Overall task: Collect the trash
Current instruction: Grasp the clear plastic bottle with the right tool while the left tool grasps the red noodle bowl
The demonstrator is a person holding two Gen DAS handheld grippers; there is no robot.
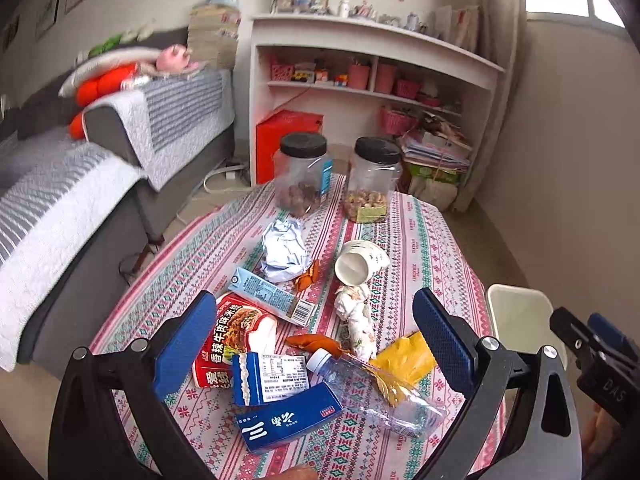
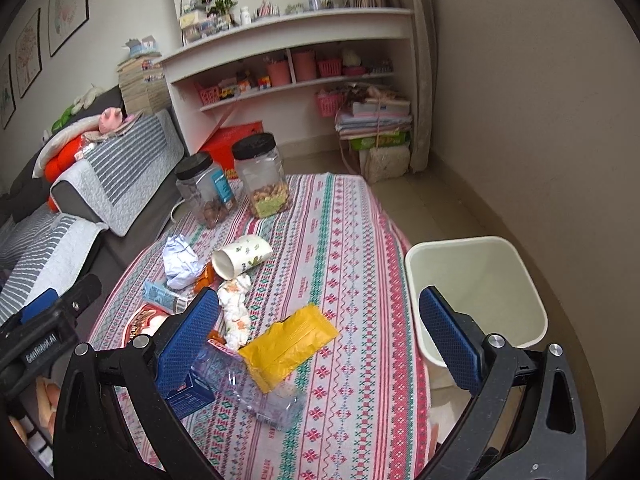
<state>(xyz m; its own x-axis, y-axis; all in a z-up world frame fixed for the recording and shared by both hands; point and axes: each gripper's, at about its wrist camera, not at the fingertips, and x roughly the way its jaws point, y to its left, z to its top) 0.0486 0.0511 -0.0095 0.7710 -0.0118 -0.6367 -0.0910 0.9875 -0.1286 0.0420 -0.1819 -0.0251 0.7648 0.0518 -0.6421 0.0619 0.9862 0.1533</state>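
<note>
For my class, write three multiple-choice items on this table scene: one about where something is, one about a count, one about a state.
1. Where is the waste bin?
A. on the table
B. on the floor beside the table
C. on the sofa

2. How many black-lidded jars stand on the table?
A. one
B. two
C. four

3. How is the paper cup placed?
A. upright
B. stacked in another cup
C. lying on its side

Answers
1. B: the bin stands on the floor off the edge of the tablecloth.
2. B: one jar holds brown nuts, the other jar paler ones.
3. C: the cup's open mouth faces sideways, its wall resting on the cloth.

Both the left gripper and the right gripper are open and hold nothing.
</note>
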